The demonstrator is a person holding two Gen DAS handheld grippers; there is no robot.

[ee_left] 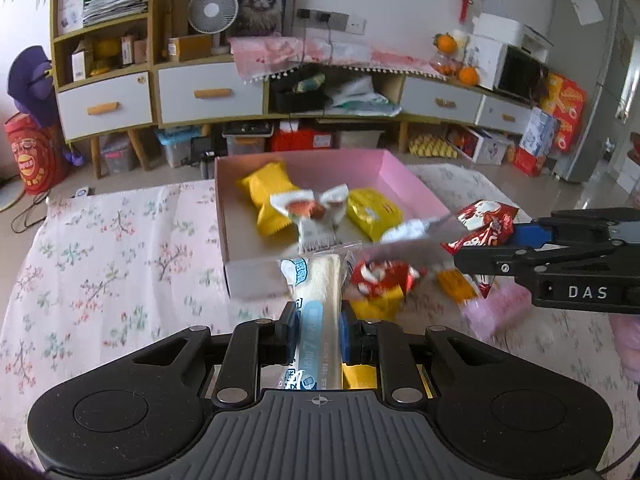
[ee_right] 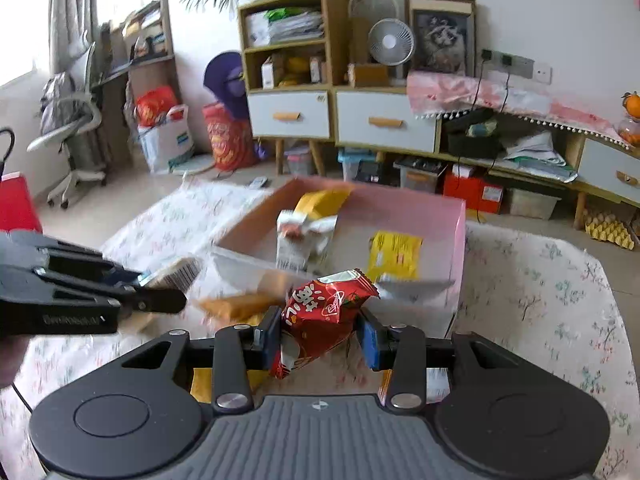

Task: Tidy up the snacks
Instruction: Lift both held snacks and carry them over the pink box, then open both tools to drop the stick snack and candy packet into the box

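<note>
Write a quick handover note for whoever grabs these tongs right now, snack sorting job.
Left tongs: shut on a long white-and-blue bread pack.
Right tongs: shut on a red snack packet.
Both are held above the floral tablecloth, just short of the pink box.
Done: two yellow packs and a white packet lie in the box.
Left: drop both held packs in, then collect the red, yellow and orange snacks lying outside the box.

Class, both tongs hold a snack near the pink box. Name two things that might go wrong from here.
1. The right tongs pinch the red packet by its lower part; it might slip or tilt out.
2. The left tongs hold the long white bread pack close beside the right tongs; they may collide at the pink box.
</note>
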